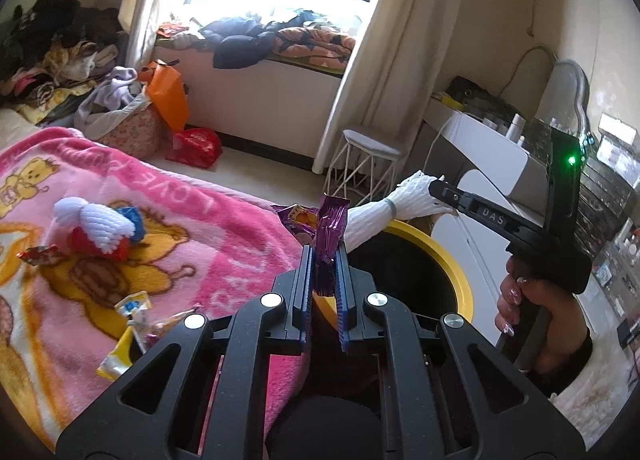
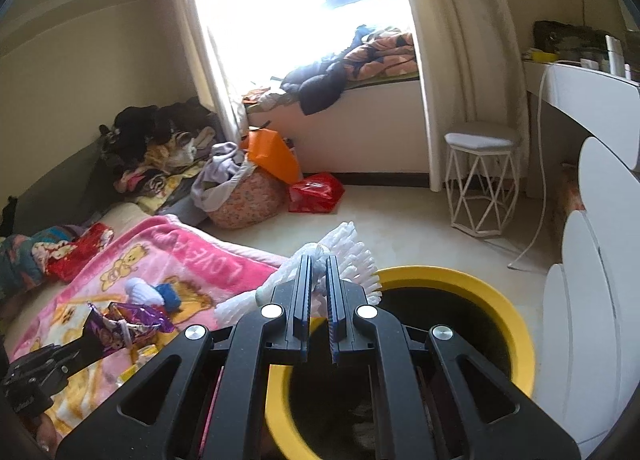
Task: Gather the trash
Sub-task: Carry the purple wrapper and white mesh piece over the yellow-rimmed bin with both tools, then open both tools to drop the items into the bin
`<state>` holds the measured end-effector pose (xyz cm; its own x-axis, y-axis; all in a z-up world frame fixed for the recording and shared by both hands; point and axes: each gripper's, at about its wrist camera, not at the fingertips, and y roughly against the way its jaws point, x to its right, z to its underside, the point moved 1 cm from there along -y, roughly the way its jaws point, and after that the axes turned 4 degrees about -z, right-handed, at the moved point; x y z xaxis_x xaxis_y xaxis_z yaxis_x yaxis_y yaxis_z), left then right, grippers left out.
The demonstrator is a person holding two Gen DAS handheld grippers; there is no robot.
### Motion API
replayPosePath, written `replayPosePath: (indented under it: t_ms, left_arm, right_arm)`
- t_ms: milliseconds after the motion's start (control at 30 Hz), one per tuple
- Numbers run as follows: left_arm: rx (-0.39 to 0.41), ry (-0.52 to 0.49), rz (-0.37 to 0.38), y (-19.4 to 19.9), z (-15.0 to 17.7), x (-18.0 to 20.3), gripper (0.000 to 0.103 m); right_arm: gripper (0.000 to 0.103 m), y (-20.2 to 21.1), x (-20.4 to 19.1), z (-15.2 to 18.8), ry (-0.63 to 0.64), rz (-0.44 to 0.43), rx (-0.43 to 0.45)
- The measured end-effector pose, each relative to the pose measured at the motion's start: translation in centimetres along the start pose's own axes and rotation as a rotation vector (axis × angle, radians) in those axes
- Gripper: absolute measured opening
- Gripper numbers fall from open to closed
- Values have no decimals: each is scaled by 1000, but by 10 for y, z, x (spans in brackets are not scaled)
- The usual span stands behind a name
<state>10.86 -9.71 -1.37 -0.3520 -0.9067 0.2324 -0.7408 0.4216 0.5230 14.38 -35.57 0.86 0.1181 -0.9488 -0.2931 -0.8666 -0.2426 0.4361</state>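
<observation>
Purple wrapper (image 1: 330,232) pinched upright in left gripper (image 1: 325,260), just beside yellow bin (image 1: 460,260) rim. Right gripper (image 2: 319,280) clamps white foam netting (image 2: 352,252) over bin. Step: drop-off. Next: carry wrapper over bin mouth, spread both claws. More wrappers (image 1: 128,324) on pink blanket (image 1: 180,188) beside bin.

Home bedroom, pink blanket (image 1: 168,196) on bed, curtained window (image 2: 288,0), clothes piles (image 2: 160,152), dressing table (image 2: 580,88)

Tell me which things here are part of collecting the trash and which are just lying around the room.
Part of the job:
purple wrapper, clamped in the left gripper
white foam net, clamped in the right gripper
yellow-rimmed bin
loose wrappers on the pink blanket

Lying about:
knitted toy
orange bag
white stool
</observation>
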Motion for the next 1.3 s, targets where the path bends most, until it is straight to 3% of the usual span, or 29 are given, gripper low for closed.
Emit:
replayPosePath:
  t_ms: [767,1133,1300]
  left_arm:
    - [-103,-61,67,-68,17,58,7]
    - [-198,-84,71,-110,29,70,7]
    - [-225,-97,66,-125,30,75,10]
  right_arm:
    - [7,-12,57,17,55,295,-69]
    - [8,-28,85,30,-5,323,-134]
    - [18,-28,89,32,-14,300,-134]
